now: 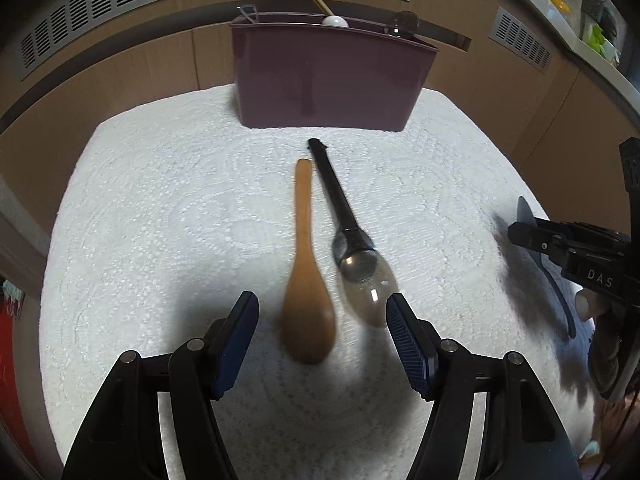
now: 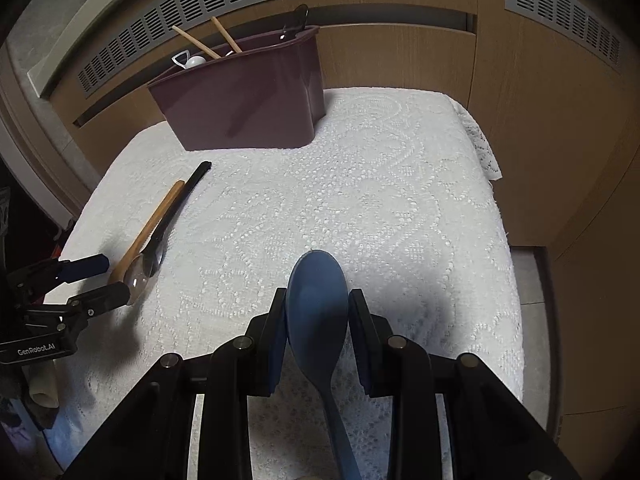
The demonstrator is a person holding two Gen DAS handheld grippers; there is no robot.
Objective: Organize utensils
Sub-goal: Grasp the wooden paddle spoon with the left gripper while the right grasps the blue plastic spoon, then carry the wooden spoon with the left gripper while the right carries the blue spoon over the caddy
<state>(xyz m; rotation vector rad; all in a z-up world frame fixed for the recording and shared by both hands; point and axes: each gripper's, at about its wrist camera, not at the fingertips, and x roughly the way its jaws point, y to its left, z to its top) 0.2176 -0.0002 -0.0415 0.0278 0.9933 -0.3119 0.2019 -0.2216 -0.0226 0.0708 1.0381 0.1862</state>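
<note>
A wooden spoon (image 1: 308, 280) and a black-handled spoon with a clear bowl (image 1: 346, 232) lie side by side on the white lace cloth, bowls toward me. My left gripper (image 1: 322, 312) hangs open just above their bowls, touching neither. It shows at the left edge of the right wrist view as the left gripper (image 2: 100, 276). My right gripper (image 2: 318, 298) is shut on the bowl of a blue spoon (image 2: 320, 340), whose handle runs back under the camera. A maroon utensil holder (image 1: 332, 76) stands at the cloth's far side with several utensils in it.
The white lace cloth (image 2: 380, 200) covers a small table with its right edge (image 2: 508, 240) near my right gripper. Wooden panels with vent grilles (image 2: 240, 0) stand behind the holder. Bare cloth lies between the two grippers.
</note>
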